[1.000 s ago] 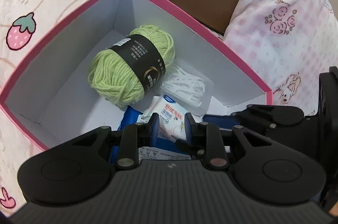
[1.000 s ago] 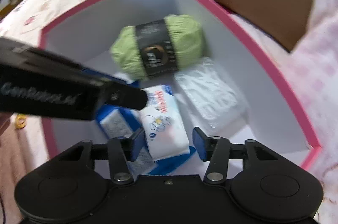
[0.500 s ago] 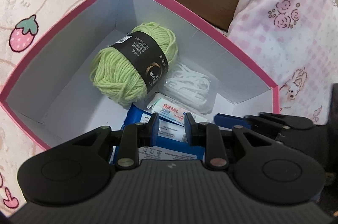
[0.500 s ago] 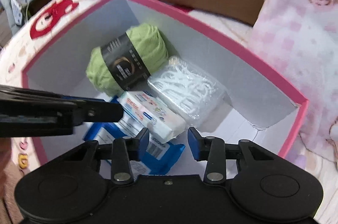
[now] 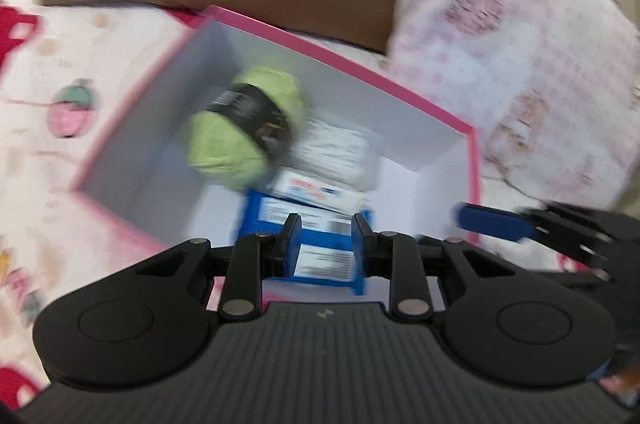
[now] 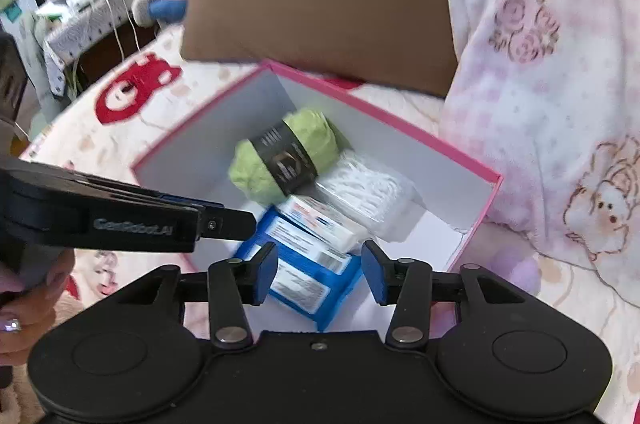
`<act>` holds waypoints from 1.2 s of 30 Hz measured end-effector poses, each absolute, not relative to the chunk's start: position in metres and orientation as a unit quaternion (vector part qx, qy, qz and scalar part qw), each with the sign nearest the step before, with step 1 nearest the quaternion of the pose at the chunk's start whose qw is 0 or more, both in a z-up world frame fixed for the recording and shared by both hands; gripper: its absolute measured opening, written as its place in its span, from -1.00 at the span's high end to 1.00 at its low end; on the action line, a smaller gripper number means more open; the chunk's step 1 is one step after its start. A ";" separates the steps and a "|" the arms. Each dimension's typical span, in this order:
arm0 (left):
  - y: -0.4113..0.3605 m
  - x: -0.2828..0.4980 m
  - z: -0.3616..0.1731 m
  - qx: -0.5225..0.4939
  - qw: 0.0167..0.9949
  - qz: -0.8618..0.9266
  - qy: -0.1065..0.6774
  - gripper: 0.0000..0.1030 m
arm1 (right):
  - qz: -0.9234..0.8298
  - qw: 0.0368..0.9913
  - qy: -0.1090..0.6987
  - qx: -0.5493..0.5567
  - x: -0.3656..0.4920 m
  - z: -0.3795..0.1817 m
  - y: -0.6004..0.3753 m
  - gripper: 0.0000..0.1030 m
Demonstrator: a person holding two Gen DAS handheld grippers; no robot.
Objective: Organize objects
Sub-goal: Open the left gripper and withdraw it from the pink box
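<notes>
Pink box on the bed holds yarn, white packet, tissue pack, blue pack, packed together at its right. Right gripper jaws just reopened, part open, empty; left gripper jaws narrowly apart, gripping nothing.

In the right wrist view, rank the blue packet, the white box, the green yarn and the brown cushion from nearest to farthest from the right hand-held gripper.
1. Blue packet, just ahead of the right hand-held gripper, inside the pink box.
2. White box, lying on the packet.
3. Green yarn, toward the far corner.
4. Brown cushion, behind the box.
</notes>
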State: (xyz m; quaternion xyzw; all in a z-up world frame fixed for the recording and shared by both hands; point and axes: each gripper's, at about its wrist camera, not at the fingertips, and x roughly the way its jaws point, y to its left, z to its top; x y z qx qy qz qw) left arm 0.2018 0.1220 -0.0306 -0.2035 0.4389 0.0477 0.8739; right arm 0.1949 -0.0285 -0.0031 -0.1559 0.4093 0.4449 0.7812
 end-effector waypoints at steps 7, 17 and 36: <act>0.108 0.168 0.025 -0.145 0.894 0.040 0.422 0.20 | 0.455 0.789 0.386 -0.146 0.163 0.029 -0.043 -0.45; 0.092 0.112 0.095 -0.082 0.917 0.025 0.390 -0.32 | 0.459 0.811 0.342 -0.118 0.112 0.068 -0.076 -0.76; 0.052 0.045 0.100 -0.055 0.902 -0.029 0.427 -0.63 | 0.451 0.829 0.291 -0.159 0.042 0.096 -0.162 -0.79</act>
